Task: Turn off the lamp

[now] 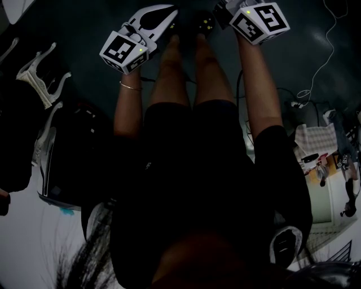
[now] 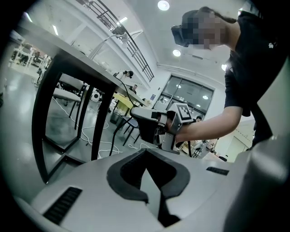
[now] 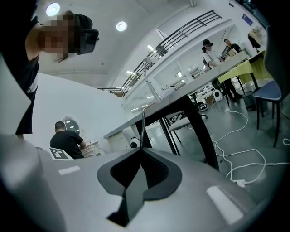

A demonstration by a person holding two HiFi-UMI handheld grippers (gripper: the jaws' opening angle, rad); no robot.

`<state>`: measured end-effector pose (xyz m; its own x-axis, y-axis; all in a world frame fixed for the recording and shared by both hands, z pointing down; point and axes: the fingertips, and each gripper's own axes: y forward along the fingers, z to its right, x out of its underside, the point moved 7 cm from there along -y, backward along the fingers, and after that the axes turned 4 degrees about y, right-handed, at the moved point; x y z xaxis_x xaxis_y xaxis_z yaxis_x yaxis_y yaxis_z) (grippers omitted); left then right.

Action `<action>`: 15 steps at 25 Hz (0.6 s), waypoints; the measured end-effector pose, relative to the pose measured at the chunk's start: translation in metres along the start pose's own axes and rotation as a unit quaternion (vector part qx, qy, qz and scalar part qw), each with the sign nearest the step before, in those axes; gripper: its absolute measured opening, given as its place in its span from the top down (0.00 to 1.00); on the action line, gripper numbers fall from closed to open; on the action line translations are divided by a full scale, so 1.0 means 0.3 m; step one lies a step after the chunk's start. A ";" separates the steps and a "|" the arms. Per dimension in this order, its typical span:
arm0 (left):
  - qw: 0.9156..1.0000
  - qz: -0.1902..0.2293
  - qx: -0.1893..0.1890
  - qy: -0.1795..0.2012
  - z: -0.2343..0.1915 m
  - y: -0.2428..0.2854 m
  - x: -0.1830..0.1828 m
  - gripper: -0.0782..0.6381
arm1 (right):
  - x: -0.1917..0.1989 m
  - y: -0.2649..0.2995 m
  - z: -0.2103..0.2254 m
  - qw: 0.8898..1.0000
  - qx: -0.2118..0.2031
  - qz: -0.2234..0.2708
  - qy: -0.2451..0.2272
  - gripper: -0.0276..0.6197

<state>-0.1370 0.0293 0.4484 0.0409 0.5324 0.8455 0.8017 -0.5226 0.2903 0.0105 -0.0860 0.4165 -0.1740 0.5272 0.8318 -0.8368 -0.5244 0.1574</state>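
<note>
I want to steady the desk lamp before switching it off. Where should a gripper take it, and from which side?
Probably low on the thin arm of the lamp, coming from the near edge of the table with the jaws straddling it. The arm is slim and leans, with the head overhanging, so a low hold should tip it least. Its base is hidden behind the edge.

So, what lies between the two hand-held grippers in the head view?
The person's lower legs lie between the left hand-held gripper and the right hand-held gripper, seen in the head view.
</note>
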 end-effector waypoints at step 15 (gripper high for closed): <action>1.000 0.016 -0.019 0.015 -0.012 -0.015 -0.025 0.88 | 0.014 0.009 0.002 1.000 0.010 0.009 -0.007 0.92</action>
<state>-0.1431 0.0252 0.4422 0.0472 0.4956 0.8673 0.7771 -0.5637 0.2798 0.0077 -0.0856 0.4207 -0.1814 0.5076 0.8423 -0.8230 -0.5472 0.1525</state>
